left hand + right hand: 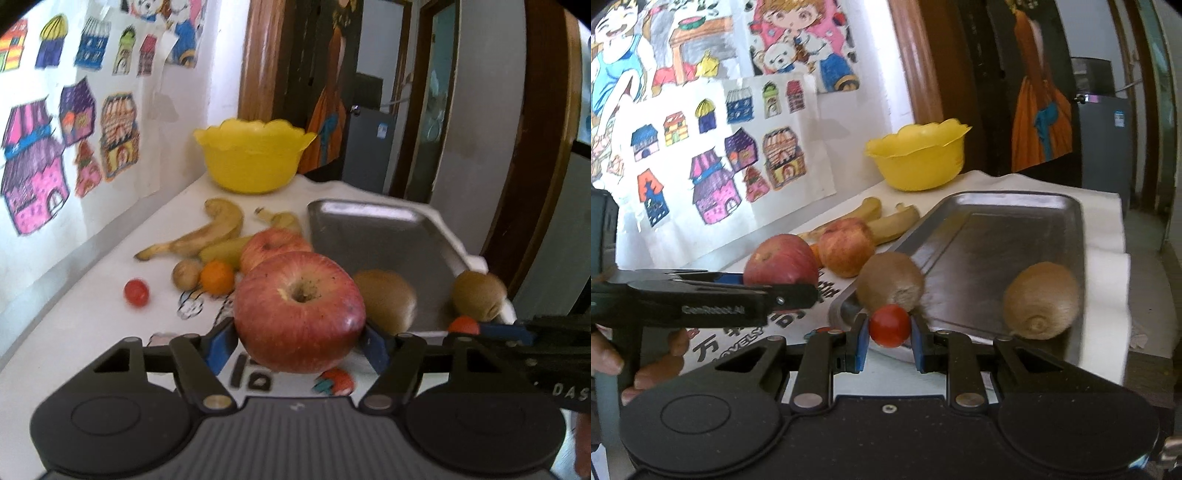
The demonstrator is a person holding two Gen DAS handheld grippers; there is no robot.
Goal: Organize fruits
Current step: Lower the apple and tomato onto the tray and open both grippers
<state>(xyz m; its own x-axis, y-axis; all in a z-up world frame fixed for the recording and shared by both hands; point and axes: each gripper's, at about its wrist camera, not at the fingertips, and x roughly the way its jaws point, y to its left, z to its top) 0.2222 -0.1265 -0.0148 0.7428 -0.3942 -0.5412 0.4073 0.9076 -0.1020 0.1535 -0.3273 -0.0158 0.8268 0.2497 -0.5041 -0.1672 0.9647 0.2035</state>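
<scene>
Left gripper: clamped on the big apple, held just short of the tray.
Right gripper: pinching a cherry tomato at the tray's near edge.
Tray: two kiwis inside.
Table: second apple, bananas, an orange, another tomato.
Bowl: far end.

left wrist: close over its own fingers, angled down toward wall and yellow bowl | right wrist: same tilt, from further right | shared: metal tray, bowl, bananas, wall drawings
</scene>
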